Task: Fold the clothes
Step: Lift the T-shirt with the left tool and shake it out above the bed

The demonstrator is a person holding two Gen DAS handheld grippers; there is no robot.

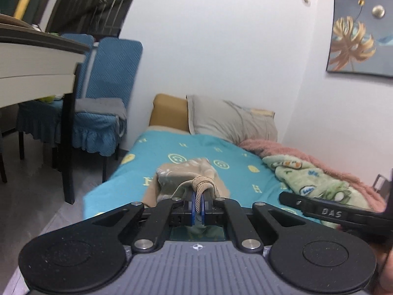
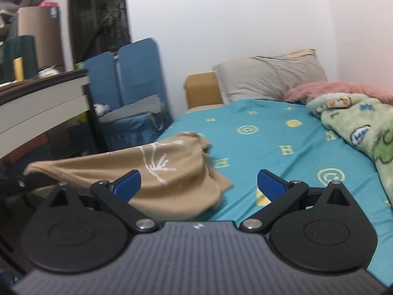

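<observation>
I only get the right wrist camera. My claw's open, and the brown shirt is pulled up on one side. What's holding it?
Observer: The left claw is shut on the brown shirt.
Operator: Which bit did it grab?
Observer: A ribbed edge, pinched between its blue pads.
Operator: Anything pretty on the wall?
Observer: A picture with a golden leaf hangs there.

My left gripper (image 1: pixel 197 202) is pinched tight on a ribbed cloth edge; my right gripper (image 2: pixel 199 184) hangs with jaws spread wide, empty.
</observation>
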